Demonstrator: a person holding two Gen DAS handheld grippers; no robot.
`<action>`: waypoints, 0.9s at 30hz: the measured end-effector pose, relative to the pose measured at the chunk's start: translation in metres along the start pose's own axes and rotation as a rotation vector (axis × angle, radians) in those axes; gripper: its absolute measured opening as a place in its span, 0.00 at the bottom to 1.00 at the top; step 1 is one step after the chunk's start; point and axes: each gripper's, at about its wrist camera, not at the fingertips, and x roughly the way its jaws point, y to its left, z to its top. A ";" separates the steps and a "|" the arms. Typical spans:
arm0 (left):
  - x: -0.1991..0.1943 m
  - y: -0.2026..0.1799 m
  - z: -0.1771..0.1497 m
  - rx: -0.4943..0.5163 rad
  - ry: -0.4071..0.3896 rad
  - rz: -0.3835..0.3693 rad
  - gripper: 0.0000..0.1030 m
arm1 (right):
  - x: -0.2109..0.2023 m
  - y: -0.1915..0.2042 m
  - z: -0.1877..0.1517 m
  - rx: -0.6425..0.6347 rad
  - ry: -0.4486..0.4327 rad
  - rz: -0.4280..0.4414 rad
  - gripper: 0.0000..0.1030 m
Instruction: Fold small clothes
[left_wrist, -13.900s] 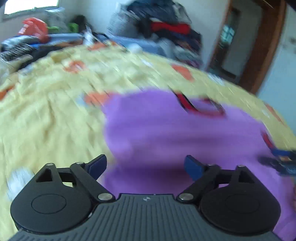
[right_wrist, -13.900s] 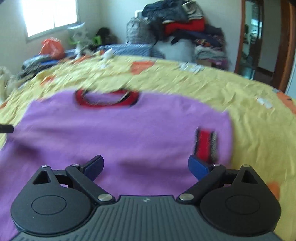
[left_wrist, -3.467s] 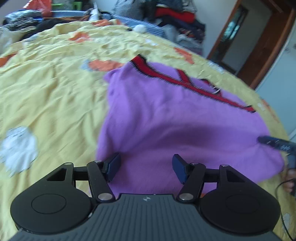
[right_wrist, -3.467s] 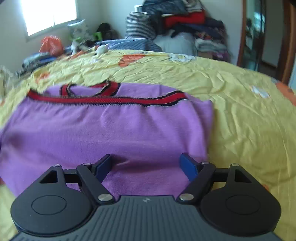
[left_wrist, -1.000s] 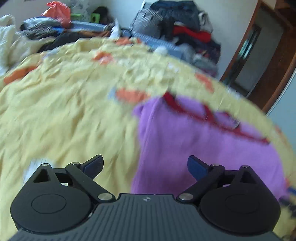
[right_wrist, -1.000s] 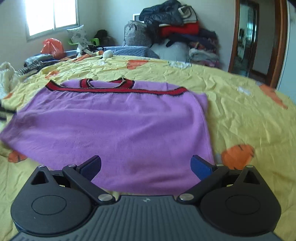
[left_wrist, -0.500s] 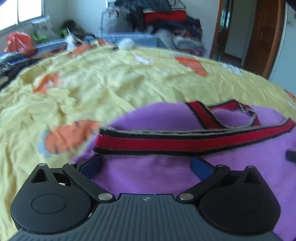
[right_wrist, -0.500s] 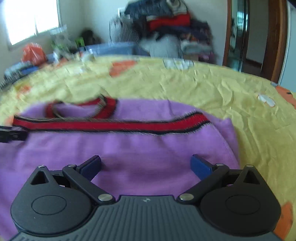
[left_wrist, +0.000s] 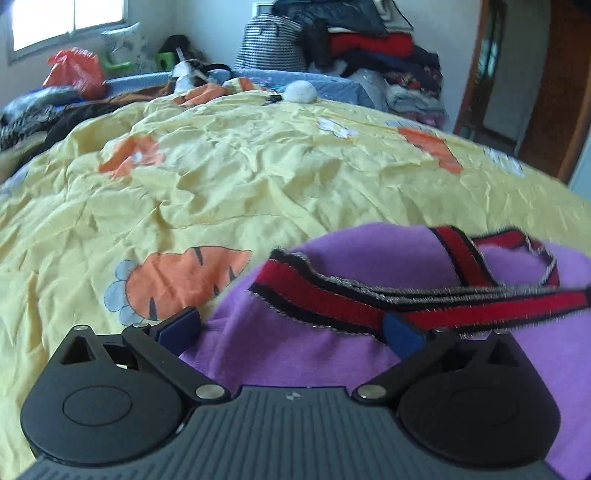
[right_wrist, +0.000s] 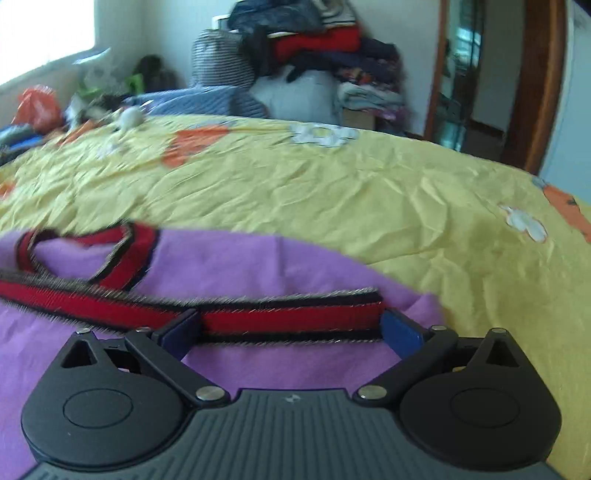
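Note:
A purple sweater (left_wrist: 424, 369) with a red and black hem band (left_wrist: 332, 295) lies folded on the yellow bedspread (left_wrist: 258, 177). My left gripper (left_wrist: 291, 325) is open wide over the left end of that band, pads apart and pressing nothing. In the right wrist view the same sweater (right_wrist: 277, 266) shows its red collar (right_wrist: 122, 254) and the band (right_wrist: 288, 317). My right gripper (right_wrist: 291, 325) is open wide, straddling the band's right end near the sweater's corner.
The bedspread (right_wrist: 406, 206) carries orange carrot prints (left_wrist: 177, 280). A pile of clothes (left_wrist: 369, 48) and a striped bag (left_wrist: 273, 40) stand past the far edge. A red plastic bag (left_wrist: 74, 70) lies at the back left. A wooden door frame (right_wrist: 535, 81) is at the right.
Both grippers have moved forward and lower over the sweater, from its near edge up to the red band, which now lies between each pair of fingers. Both stay open.

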 end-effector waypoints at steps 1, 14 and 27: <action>0.000 0.000 0.000 -0.003 -0.002 0.002 1.00 | 0.001 -0.005 0.001 0.004 -0.003 -0.059 1.00; -0.020 0.002 -0.020 0.006 -0.044 0.033 1.00 | -0.031 0.009 -0.027 0.005 -0.016 -0.053 1.00; -0.091 -0.033 -0.075 0.142 -0.008 -0.034 1.00 | -0.094 0.015 -0.078 -0.052 -0.021 -0.034 1.00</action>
